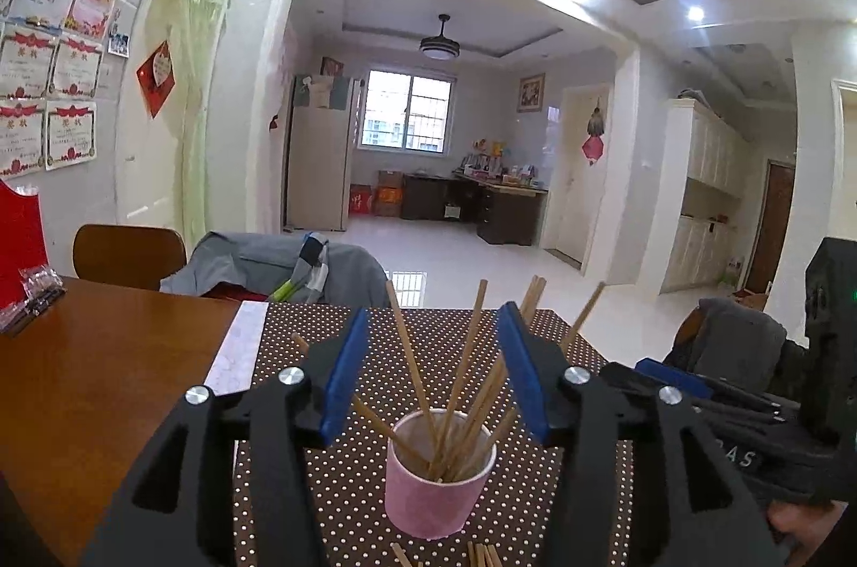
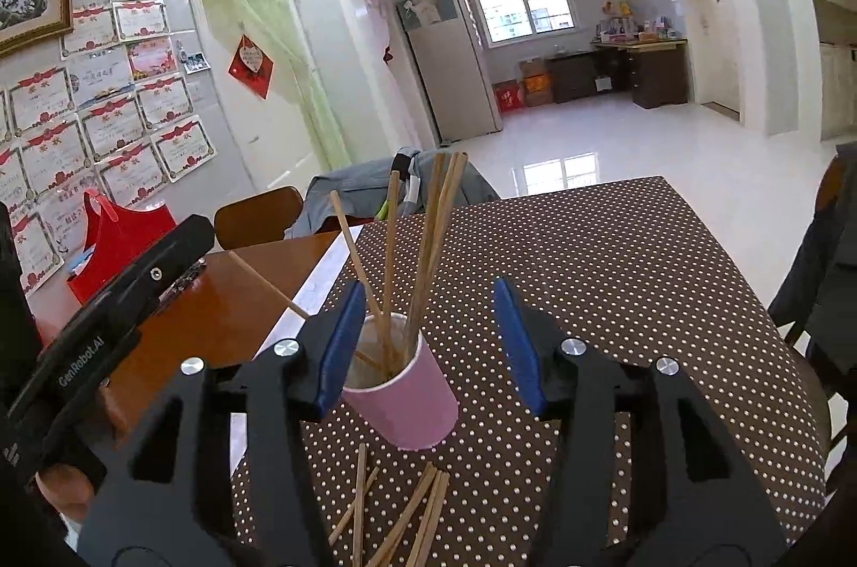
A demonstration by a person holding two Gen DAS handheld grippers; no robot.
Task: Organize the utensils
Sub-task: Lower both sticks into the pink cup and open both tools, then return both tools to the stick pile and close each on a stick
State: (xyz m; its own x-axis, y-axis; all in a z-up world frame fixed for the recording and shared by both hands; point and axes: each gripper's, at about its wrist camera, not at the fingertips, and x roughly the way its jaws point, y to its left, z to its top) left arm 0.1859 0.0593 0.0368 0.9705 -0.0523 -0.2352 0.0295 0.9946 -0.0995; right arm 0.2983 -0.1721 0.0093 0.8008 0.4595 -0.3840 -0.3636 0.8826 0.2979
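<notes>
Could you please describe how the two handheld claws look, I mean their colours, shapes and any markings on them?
Both are alike. The left claw and the right claw each have two flat blue pads mounted on angular black fingers with cut-out openings and round silver bolts. In the right wrist view, the left claw's black body bears white lettering, "GenRobot.AI". In the left wrist view, a small green light shows on the right claw's body.

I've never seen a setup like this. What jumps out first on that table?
A pink cup bristling with wooden chopsticks stands on the brown polka-dot tablecloth, right in front of both cameras. Blue-padded jaws of the left gripper and right gripper stand open, gripping nothing. More loose chopsticks lie flat on the cloth just before the cup.
</notes>
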